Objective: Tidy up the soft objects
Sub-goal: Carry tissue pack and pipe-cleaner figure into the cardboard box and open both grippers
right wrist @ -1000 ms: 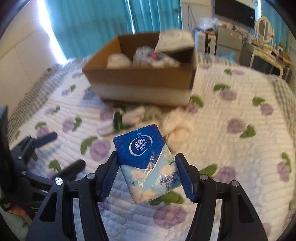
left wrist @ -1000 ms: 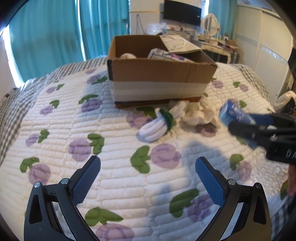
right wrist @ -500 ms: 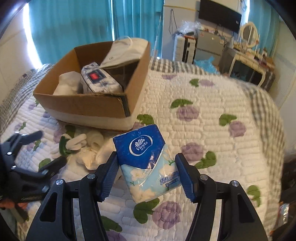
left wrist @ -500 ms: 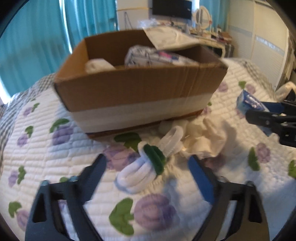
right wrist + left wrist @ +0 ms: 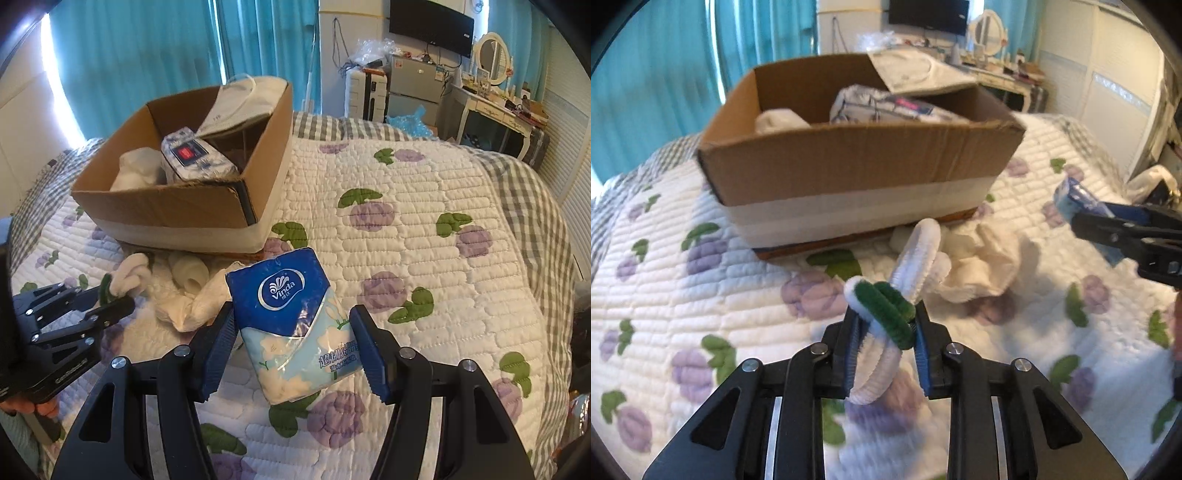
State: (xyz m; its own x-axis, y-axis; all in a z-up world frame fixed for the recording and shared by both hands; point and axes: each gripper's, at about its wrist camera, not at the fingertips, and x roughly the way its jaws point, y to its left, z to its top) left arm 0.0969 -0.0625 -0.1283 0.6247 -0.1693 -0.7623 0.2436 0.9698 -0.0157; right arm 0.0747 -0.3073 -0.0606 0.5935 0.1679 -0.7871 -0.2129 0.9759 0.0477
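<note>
The blue-padded fingers (image 5: 851, 343) of the left gripper (image 5: 884, 345) are clamped on a white rolled sock bundle with a green band (image 5: 886, 314), held just off the floral quilt (image 5: 701, 295), near the cardboard box (image 5: 849, 173). The right gripper (image 5: 295, 350) grasps a blue Vinda tissue pack (image 5: 291, 325) between its pads, above the quilt to the right of the box. Inside the box lie a patterned tissue pack (image 5: 195, 157) and a white cloth (image 5: 136, 170). More white socks (image 5: 982, 266) sit crumpled on the quilt against the box's near side.
</note>
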